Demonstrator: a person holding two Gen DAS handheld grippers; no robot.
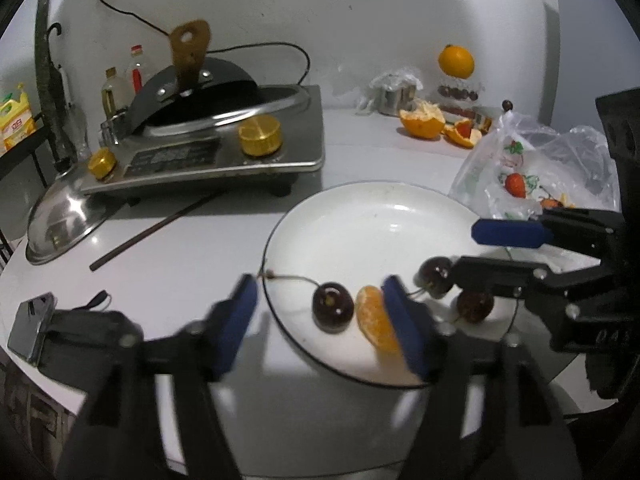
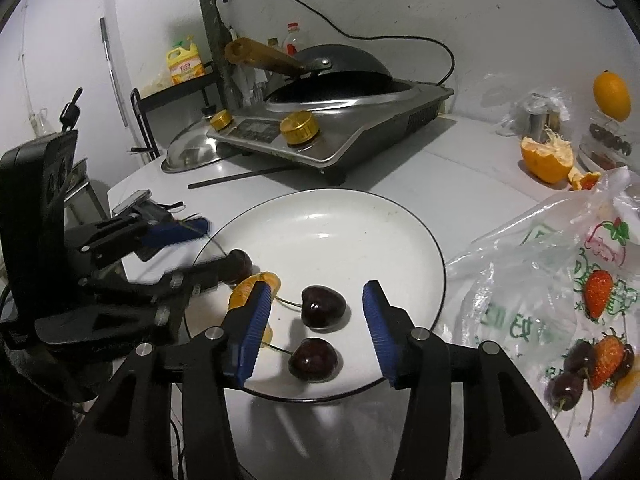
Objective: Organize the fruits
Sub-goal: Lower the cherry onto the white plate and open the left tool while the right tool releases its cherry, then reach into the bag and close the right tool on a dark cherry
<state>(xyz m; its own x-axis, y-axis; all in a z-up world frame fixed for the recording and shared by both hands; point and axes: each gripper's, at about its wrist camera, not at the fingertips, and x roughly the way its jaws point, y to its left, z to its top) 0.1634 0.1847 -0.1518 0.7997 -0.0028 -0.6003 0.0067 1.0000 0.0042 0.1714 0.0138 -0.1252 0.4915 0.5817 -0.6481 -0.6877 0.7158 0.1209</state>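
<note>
The left gripper stood with its jaws spread over the near rim of the white plate, nothing pinched. An orange segment lay on the plate just inside the right-hand pad, apparently touching it, its long axis running away from the gripper and slightly leftward. A dark cherry sat between the pads just left of the segment, its stem trailing left across the plate rim. The right gripper also stood spread, pads clear of two cherries lying between them, one nearer and one farther, both stems pointing toward its left-hand pad. The plate rested on a white tabletop against a pale wall. Beyond the left gripper stood a steel cooker carrying a black wok, with a steel lid and a dark stick beside it. To the right of the right gripper lay a clear plastic bag holding strawberries and cherries; farther off sat peeled orange halves.
</note>
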